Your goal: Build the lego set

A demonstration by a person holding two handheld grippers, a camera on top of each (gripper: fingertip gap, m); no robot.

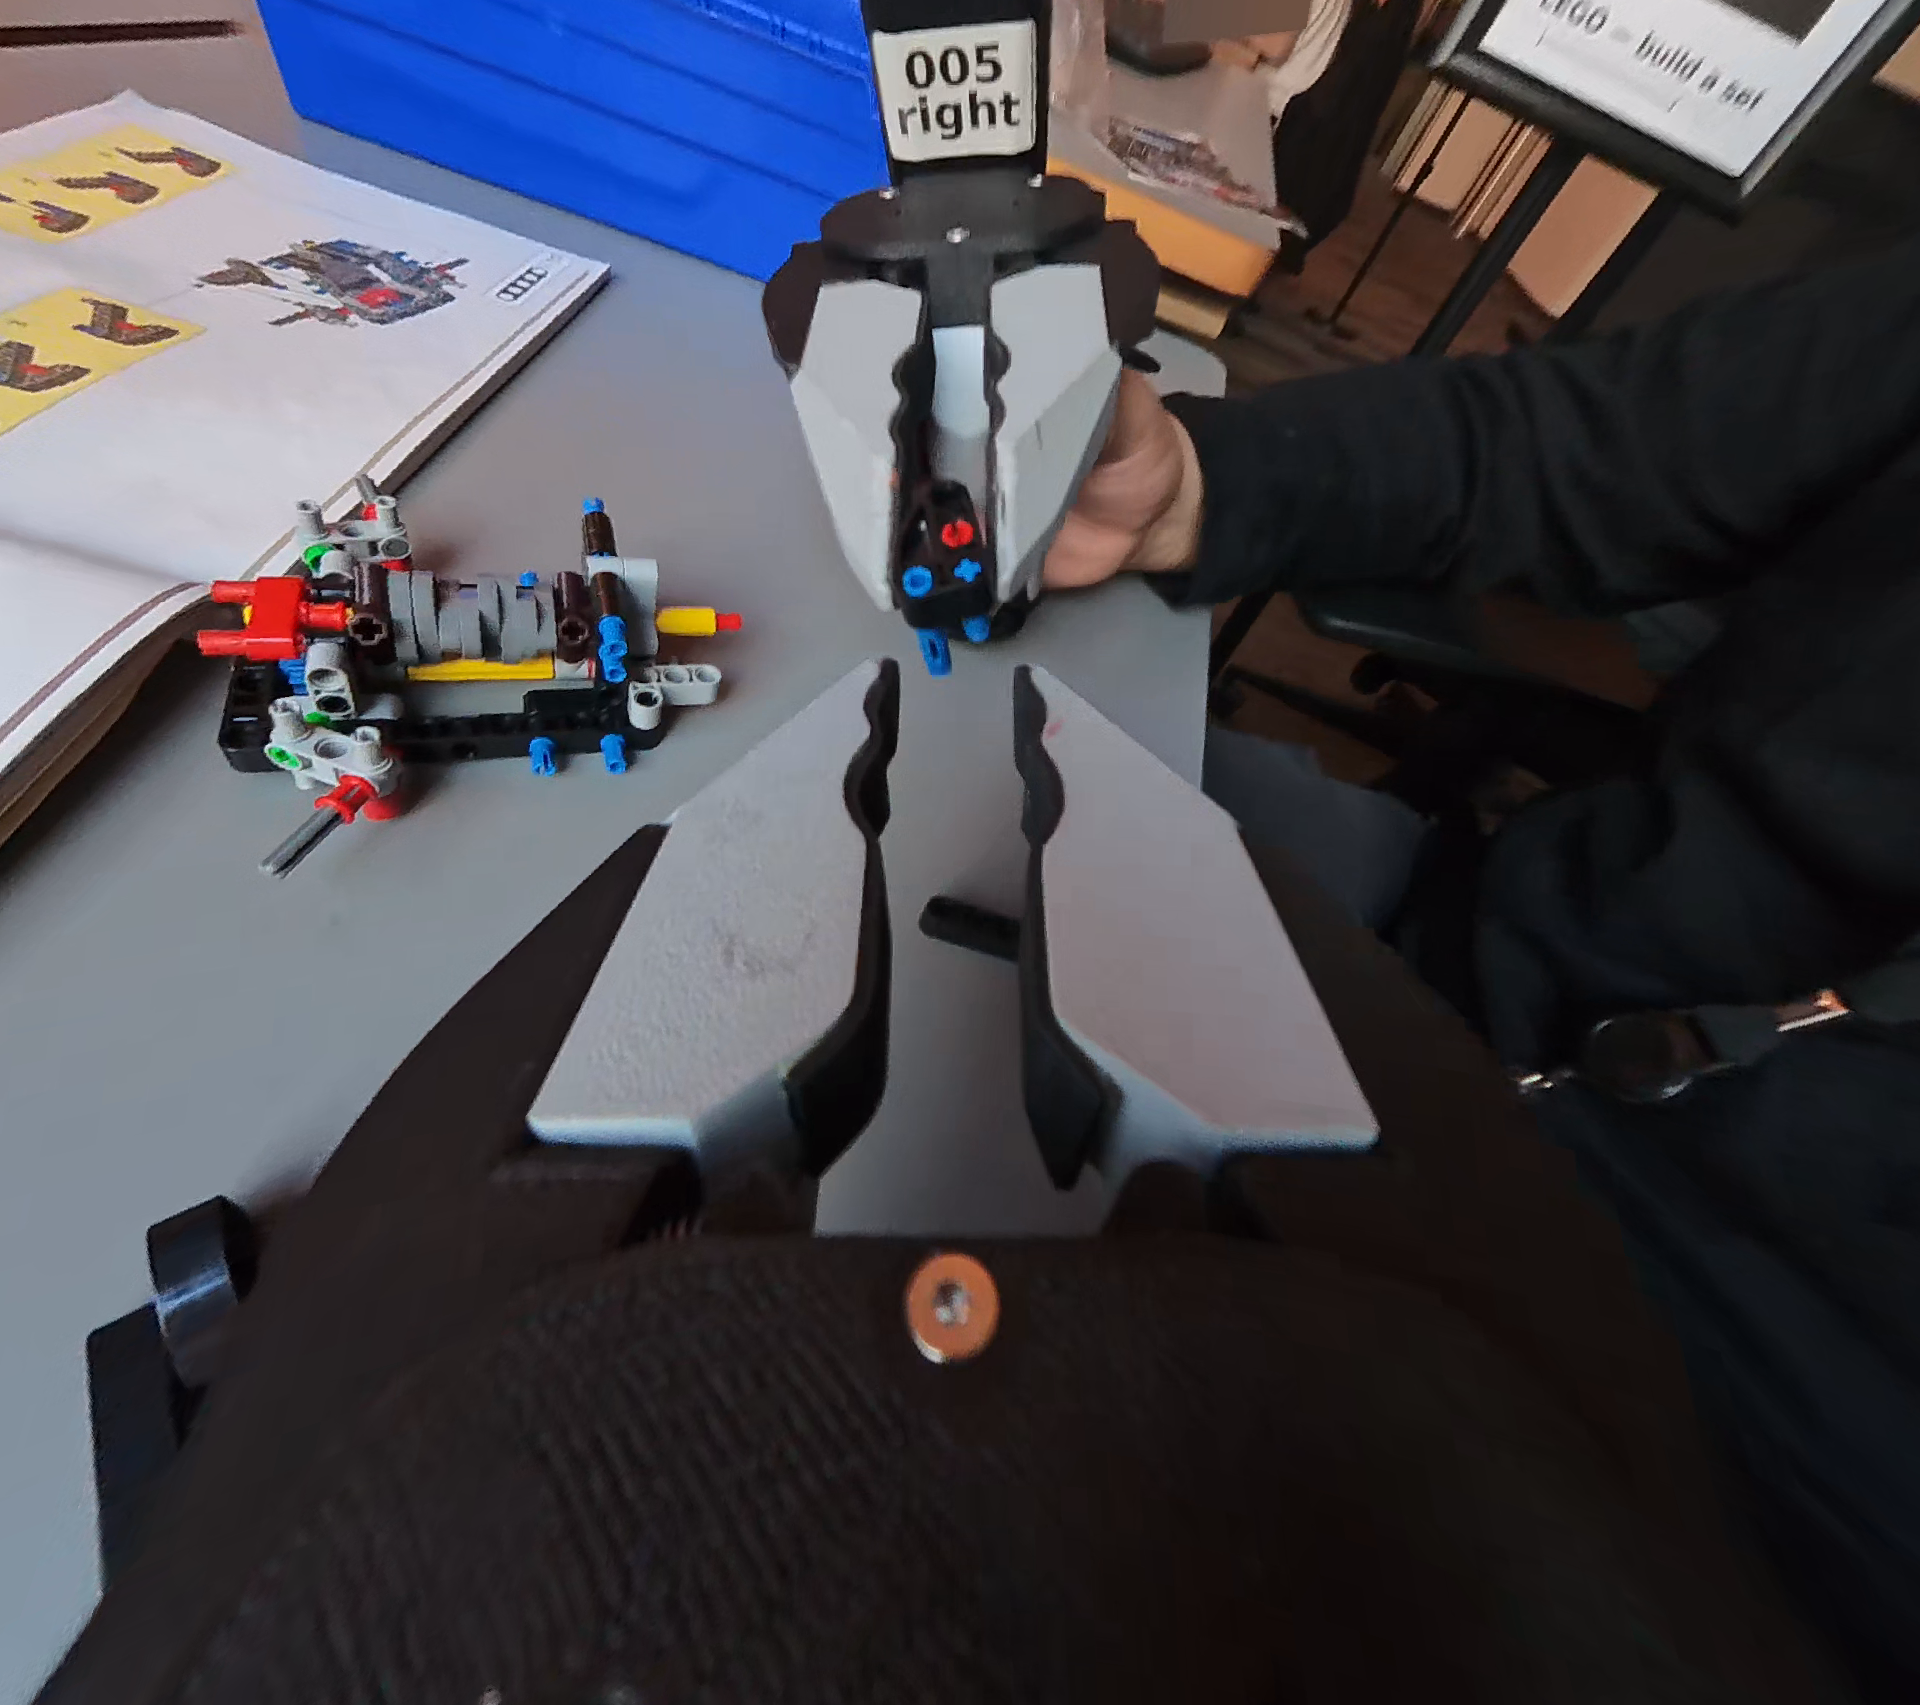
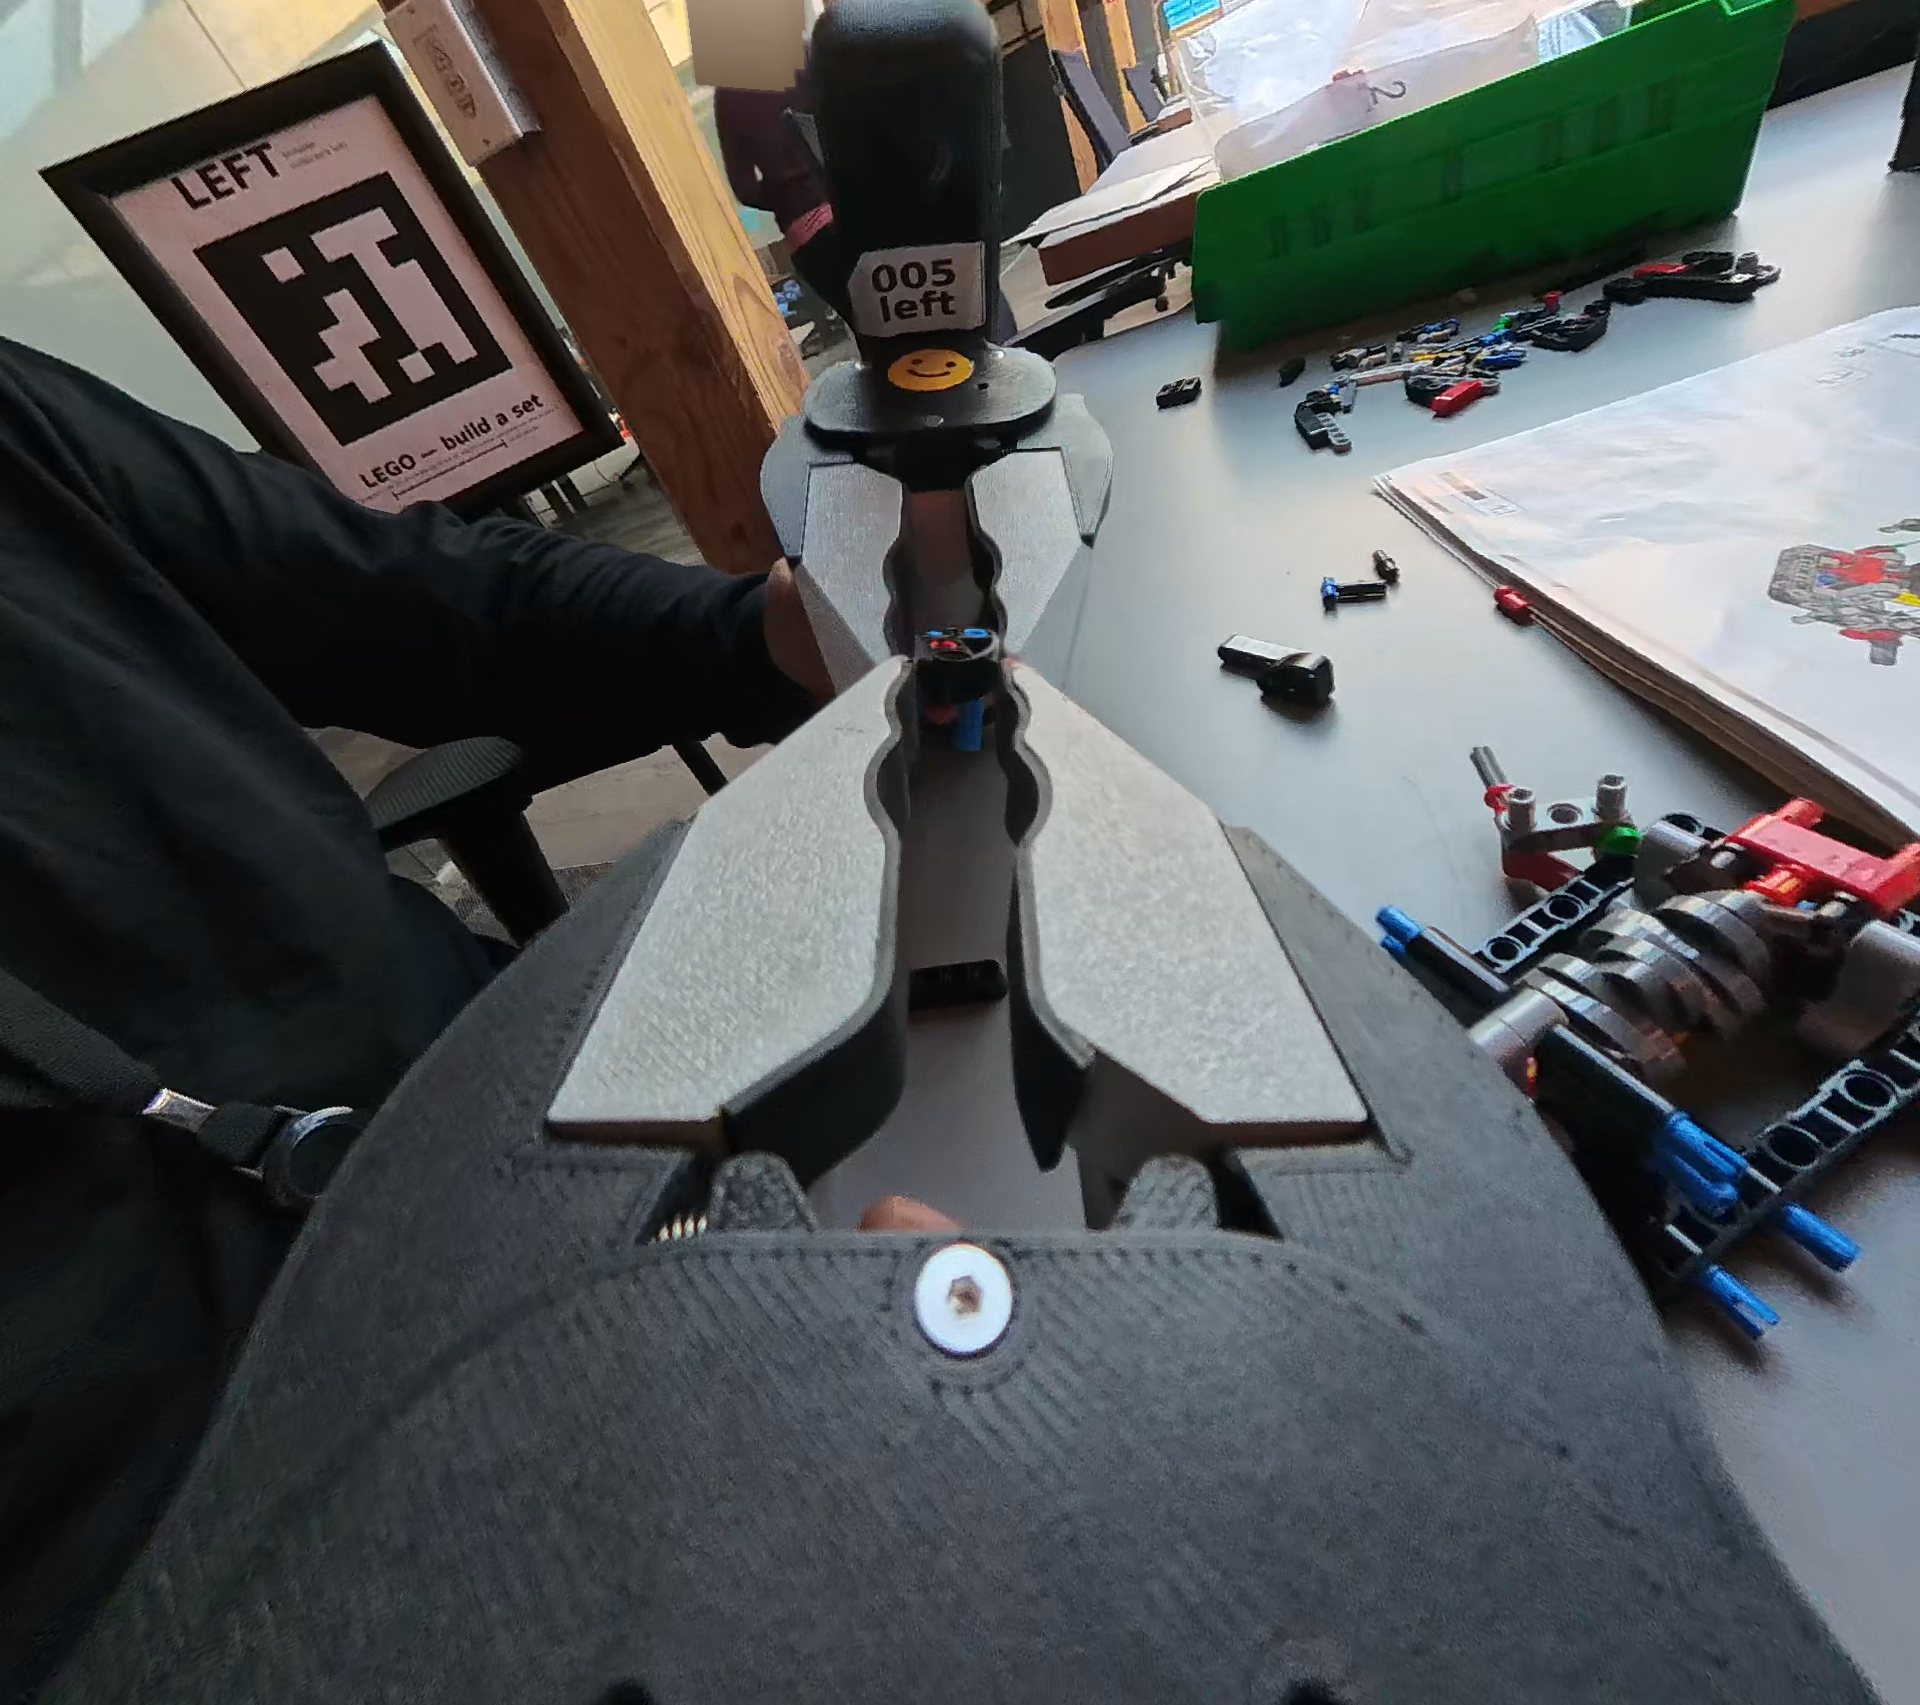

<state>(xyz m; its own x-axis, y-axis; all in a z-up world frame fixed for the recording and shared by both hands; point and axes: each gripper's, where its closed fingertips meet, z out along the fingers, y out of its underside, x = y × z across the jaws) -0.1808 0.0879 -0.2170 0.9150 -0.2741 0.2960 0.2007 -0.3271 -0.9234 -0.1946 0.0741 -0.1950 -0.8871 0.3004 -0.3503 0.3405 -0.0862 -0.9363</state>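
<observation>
Grey left tongs (image 1: 951, 679) stand released over the worktop (image 1: 623, 429) — facing them, right tongs (image 1: 951, 585) clenched on a small black piece (image 1: 948, 559) with blue pins. Half-built model (image 1: 457, 647) sits beside the booklet (image 1: 260, 305).

Right wrist view — same piece (image 2: 956, 668) pinched at the tips, loose parts (image 2: 1455, 367) near a green bin (image 2: 1475, 169).

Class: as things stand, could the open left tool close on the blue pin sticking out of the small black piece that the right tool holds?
Probably yes. The left tool is open, and the blue pin hangs just beyond its tips with nothing between. The right tool grips the small black piece higher up, leaving the pin exposed.
</observation>
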